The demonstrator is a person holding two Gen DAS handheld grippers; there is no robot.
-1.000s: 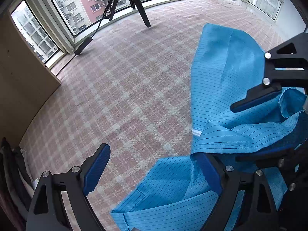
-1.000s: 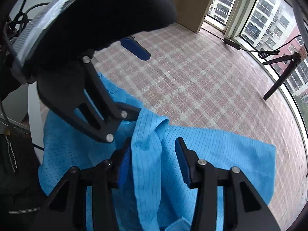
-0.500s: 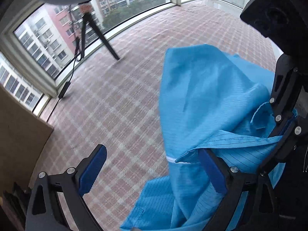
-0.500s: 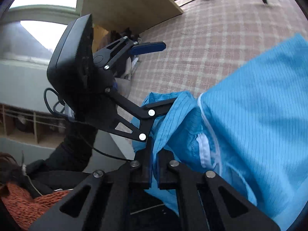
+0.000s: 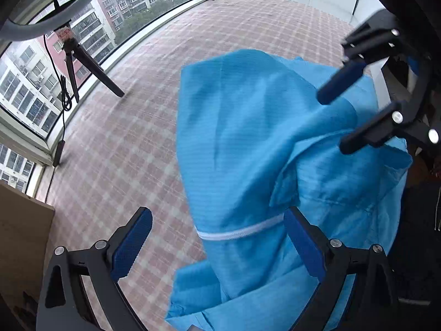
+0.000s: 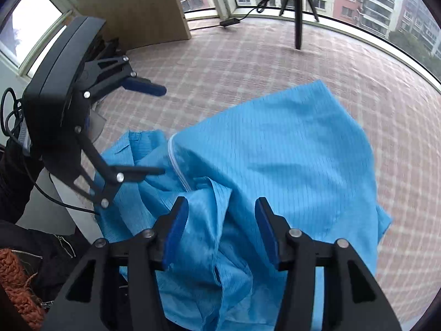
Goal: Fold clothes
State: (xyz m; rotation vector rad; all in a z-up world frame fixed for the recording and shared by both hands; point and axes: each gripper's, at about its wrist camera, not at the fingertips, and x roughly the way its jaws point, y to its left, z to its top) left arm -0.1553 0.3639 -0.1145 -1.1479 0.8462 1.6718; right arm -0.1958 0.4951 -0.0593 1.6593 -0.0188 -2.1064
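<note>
Left gripper (image 5: 217,242) spread; right gripper (image 6: 219,230) spread (both blurred) over bunched blue garment (image 6: 275,149).

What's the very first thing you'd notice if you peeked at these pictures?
The big bright blue pinstriped garment with a white zipper, bunched in the middle on the pink-and-white checked tablecloth. Next, the black left gripper and black right gripper, both with blue-padded jaws open around its folds. Behind, a black tripod stands by the curved windows.
</note>
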